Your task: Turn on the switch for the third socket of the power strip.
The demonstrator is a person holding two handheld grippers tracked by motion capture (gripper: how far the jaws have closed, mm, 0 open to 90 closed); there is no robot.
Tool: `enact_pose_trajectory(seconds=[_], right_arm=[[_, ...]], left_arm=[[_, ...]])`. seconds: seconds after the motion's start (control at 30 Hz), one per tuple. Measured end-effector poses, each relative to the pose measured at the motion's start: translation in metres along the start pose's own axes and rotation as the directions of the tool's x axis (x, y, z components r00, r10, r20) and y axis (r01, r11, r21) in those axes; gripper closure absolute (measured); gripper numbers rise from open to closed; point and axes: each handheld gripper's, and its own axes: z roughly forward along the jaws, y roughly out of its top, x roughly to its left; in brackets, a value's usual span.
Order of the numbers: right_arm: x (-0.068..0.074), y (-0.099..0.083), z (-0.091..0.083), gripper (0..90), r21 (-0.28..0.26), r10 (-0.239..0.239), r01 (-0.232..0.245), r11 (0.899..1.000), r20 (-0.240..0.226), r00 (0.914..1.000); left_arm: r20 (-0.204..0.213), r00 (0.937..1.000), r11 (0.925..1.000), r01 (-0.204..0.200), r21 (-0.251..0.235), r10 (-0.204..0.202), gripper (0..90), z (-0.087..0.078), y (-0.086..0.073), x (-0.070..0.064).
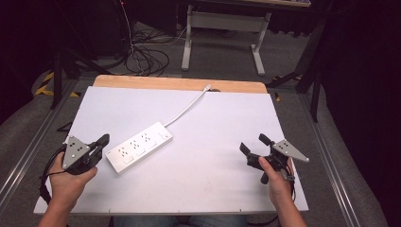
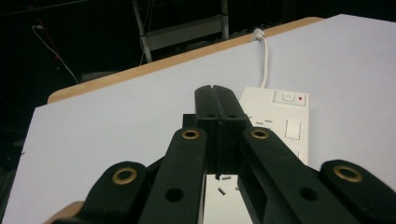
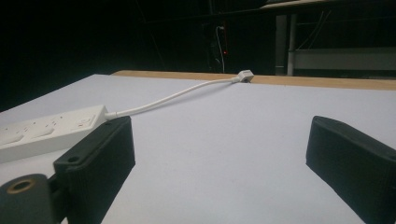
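Two grippers sit at the near corners of the white counter (image 1: 203, 189), and between them, nearer the left one, lies a white power strip (image 1: 139, 147), set at a slant with its cord (image 1: 185, 110) running to the far edge.

The left gripper (image 1: 101, 142) hovers just beside the strip's near-left end; in the left gripper view its jaws are pressed together with nothing between them, and the strip (image 2: 280, 126) lies right under and beyond their tips. The right gripper (image 1: 254, 144) waits well apart on the near right, jaws spread wide and empty, with the strip (image 3: 51, 128) off to its left in its own view.

The step in hand looks like a first reach for the strip. To do it well, the left jaws should part before they come down, then straddle the strip across its narrow width near the end, not over the switch (image 2: 289, 99). Keep the grip low and square so the smooth casing does not skid. The right gripper could steady the cord end, as the cord may tug the strip round when it is moved.
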Motion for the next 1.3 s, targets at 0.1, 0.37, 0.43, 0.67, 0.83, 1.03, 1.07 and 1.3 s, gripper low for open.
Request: enact_pose_trajectory(seconds=[0.1,0.37,0.43,0.67,0.83,1.03,1.07,1.3], right_arm=[[0.0,0.0,0.0,8.4,0.0,-0.002,0.002,1.0,0.0,1.0],[0.0,0.0,0.0,8.5,-0.002,-0.003,0.003,1.0,0.0,1.0],[0.0,0.0,0.0,8.6,-0.002,-0.004,0.004,1.0,0.001,1.0],[0.0,0.0,-0.001,8.6,-0.005,-0.002,0.002,1.0,0.0,1.0],[0.0,0.0,-0.001,8.7,-0.006,-0.002,0.002,1.0,0.0,1.0],[0.0,0.0,-0.001,8.7,-0.004,-0.002,0.002,1.0,0.001,1.0],[0.0,0.0,-0.002,8.7,-0.005,-0.001,0.001,1.0,0.001,1.0],[0.0,0.0,-0.002,8.7,-0.005,-0.002,0.002,1.0,0.001,1.0]], left_arm=[[0.008,0.9999,0.9999,-0.01,0.011,0.01,90.0,0.001,0.0,-0.001],[0.02,0.9996,0.9995,-0.021,0.023,0.021,90.0,0.004,-0.001,-0.001],[0.023,0.9995,0.9994,-0.024,0.025,0.023,90.0,0.004,-0.001,-0.001],[0.035,0.9989,0.9986,-0.033,0.042,0.032,90.0,0.006,-0.001,-0.003],[0.049,0.998,0.9978,-0.043,0.051,0.04,90.0,0.008,-0.001,-0.004],[0.064,0.9969,0.9968,-0.05,0.063,0.046,90.0,0.01,-0.001,-0.005],[0.069,0.9966,0.9967,-0.049,0.064,0.044,90.0,0.01,-0.002,-0.006],[0.088,0.9943,0.9943,-0.067,0.083,0.06,89.9,0.013,-0.002,-0.008]])
